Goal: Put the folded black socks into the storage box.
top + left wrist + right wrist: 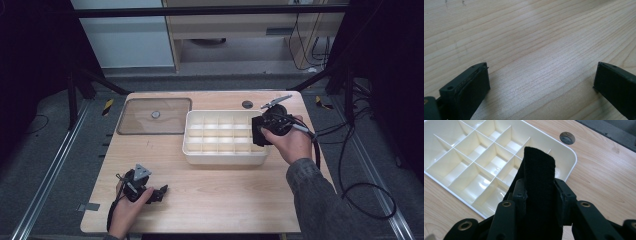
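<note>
A cream plastic divided organizer tray (226,159) stands on the wooden worktop (215,200), right of centre and toward the far edge. Thin partitions split it into a grid of rectangular compartments; those in sight are bare, their floors glossy in the right gripper view (461,170). A clear lid (155,116) with a small round knob lies flat near the worktop's far left corner, just beside the tray. A round grey grommet (247,104) sits in the worktop by the far edge, behind the tray.

The right gripper (263,131) hangs over the tray's right end, its jaws clamped on a folded black fabric piece (539,185) that stands upright between them above the end compartments near the tray's rounded corner.

The left gripper (159,192) rests near the worktop's near left corner, jaws spread apart over bare wood (541,65).
</note>
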A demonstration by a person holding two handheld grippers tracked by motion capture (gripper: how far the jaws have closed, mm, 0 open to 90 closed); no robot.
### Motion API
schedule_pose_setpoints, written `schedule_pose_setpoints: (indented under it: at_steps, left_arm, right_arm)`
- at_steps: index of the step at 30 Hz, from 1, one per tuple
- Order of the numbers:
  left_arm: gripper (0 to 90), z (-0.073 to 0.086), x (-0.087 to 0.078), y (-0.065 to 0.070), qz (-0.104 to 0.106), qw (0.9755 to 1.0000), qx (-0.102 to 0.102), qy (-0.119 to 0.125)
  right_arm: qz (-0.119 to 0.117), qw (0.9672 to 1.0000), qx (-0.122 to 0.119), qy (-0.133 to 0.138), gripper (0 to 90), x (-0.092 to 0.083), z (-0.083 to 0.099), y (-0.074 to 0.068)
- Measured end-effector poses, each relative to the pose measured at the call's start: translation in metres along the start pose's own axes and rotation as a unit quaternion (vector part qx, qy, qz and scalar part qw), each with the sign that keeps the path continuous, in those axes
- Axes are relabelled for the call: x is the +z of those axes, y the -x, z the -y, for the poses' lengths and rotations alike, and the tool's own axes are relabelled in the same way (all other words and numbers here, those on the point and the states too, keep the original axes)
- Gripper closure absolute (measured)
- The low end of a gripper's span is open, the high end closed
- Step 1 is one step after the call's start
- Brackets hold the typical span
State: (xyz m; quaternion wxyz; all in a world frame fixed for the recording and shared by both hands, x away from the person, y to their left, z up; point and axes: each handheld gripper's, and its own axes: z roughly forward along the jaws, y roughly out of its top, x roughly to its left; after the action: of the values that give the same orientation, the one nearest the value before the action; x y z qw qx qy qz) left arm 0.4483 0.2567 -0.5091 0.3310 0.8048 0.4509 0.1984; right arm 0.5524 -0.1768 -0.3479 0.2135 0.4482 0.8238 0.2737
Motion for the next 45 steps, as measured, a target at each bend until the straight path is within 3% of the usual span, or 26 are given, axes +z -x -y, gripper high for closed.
schedule_pose_setpoints:
  at_steps: [45]
  left_arm:
    - [0.0, 0.0, 0.0, 0.0, 0.002, 1.0, 0.0, -0.001]
  right_arm:
    - [0.016, 0.998, -0.027, -0.055, 66.1, 0.049, 0.014, -0.009]
